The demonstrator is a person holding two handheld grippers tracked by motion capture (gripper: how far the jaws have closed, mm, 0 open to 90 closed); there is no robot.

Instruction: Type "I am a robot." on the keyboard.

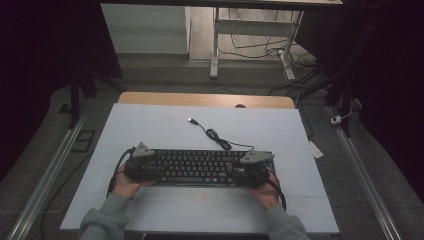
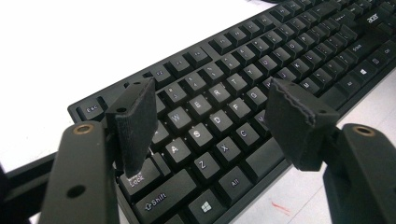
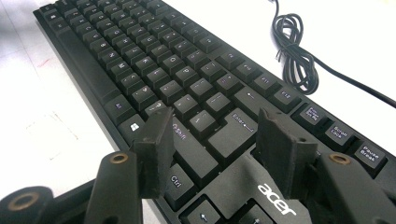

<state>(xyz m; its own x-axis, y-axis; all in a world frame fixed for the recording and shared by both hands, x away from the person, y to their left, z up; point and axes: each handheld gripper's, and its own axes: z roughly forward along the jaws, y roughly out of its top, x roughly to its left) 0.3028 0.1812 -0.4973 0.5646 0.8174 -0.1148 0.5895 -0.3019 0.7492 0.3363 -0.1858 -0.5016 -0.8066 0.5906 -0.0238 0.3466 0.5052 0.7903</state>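
So there's a black keyboard (image 1: 197,167) lying flat on the white sheet that covers the table (image 1: 150,125), near the person's edge and running left to right. Its cable (image 1: 216,136) snakes off from the far right side, bunched in a small coil, with the plug (image 1: 191,120) lying loose on the sheet further out.

The person has one claw at each end of the board. The left claw (image 1: 137,162) sits over the left end. From the left gripper view, the left claw (image 2: 210,119) is spread apart above the letter keys, and nothing is pinched between the pads. One pad hangs right over the Caps Lock key (image 2: 135,177), the other over the near edge of the board by the bottom letter row. Can't tell if that first pad actually touches the key or just floats above it.

The right claw (image 1: 255,165) is over the right end. In the right gripper view, the right claw (image 3: 215,149) is also apart, straddling the Shift and Enter area, with the acer logo (image 3: 276,199) just under it. Nothing clamped there either. The coiled cable shows beyond the far edge of the board in that view.

Both hands rest at the near edge, grey sleeves (image 1: 107,220) coming in from the near side.
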